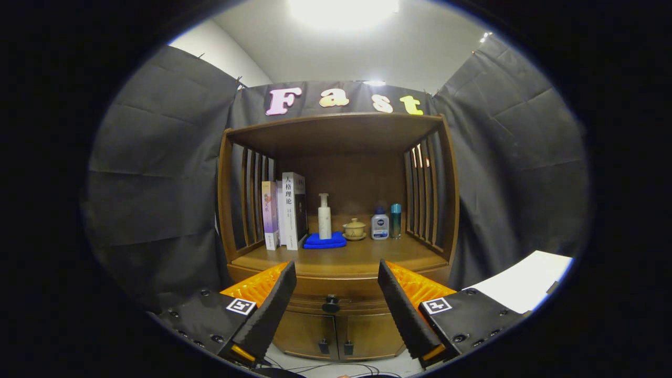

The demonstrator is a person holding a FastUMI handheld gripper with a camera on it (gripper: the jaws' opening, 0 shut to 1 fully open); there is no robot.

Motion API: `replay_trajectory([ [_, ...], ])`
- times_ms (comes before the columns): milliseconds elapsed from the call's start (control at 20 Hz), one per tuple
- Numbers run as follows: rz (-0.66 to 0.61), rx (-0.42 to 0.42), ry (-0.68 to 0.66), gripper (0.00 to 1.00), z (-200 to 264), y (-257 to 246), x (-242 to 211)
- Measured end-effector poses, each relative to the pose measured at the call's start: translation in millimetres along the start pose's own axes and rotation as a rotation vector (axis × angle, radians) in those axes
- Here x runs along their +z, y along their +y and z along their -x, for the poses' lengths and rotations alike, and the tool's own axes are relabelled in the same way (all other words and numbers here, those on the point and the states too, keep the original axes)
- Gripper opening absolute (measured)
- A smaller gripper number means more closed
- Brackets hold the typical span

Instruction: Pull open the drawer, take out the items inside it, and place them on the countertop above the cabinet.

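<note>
The gripper [337,302] hung before the cabinet [336,220], jaws wide apart and holding nothing, framing the drawer knob [331,303] just ahead between them — lined up, it seemed, for the pull. The drawer [336,294] sat closed, contents hidden. Beyond the jaws, the counter [362,260] already carried books [286,210] and bottles [379,224] at its back, leaving the front bare.

We see a strong ceiling lamp [342,10] with glare above; the shelf [336,126] interior stays dim, and edges bend from fisheye distortion.
</note>
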State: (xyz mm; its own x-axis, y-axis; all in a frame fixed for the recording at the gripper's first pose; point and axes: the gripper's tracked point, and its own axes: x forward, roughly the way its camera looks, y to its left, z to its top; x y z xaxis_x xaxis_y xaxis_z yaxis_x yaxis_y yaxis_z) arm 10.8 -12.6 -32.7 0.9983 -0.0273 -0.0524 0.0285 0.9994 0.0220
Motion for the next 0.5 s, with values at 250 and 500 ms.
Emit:
replay_trajectory([
  [250,0.008,0.020,0.020,0.99,-14.6,7.4,-11.1],
  [500,0.002,0.052,0.039,0.99,-27.0,16.1,-31.1],
])
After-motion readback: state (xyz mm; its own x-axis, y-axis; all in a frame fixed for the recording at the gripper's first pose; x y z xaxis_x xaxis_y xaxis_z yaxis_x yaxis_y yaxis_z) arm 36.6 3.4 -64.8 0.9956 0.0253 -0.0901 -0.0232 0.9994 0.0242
